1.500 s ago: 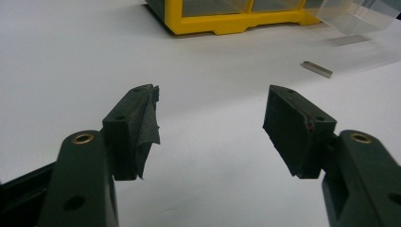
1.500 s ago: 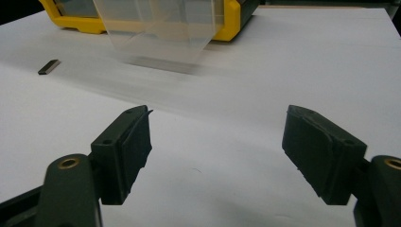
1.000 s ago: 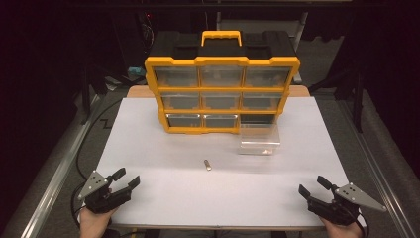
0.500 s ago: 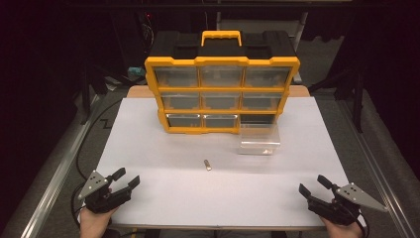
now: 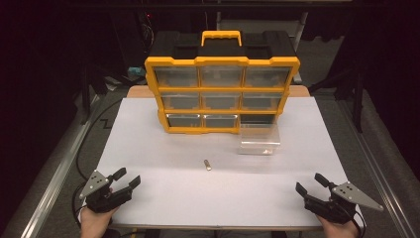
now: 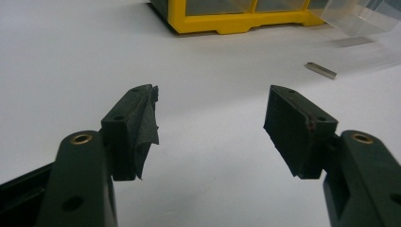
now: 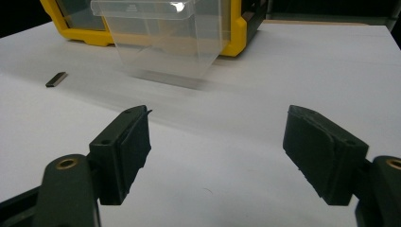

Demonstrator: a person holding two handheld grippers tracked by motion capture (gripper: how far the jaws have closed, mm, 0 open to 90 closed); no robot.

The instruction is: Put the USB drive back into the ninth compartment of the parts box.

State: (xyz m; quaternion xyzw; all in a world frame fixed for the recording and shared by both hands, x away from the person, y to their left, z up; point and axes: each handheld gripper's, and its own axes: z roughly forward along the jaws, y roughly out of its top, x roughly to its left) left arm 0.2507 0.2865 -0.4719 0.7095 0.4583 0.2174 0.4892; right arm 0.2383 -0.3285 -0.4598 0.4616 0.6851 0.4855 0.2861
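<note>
Metal bar (image 5: 207, 164) mid-table; both tools agape, apart from it.

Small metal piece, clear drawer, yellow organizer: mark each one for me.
small metal piece (image 5: 207, 165), high view, middle of its body.
clear drawer (image 5: 259, 140), high view, middle of its front wall.
yellow organizer (image 5: 221, 111), high view, frame bar under the middle row.
</note>
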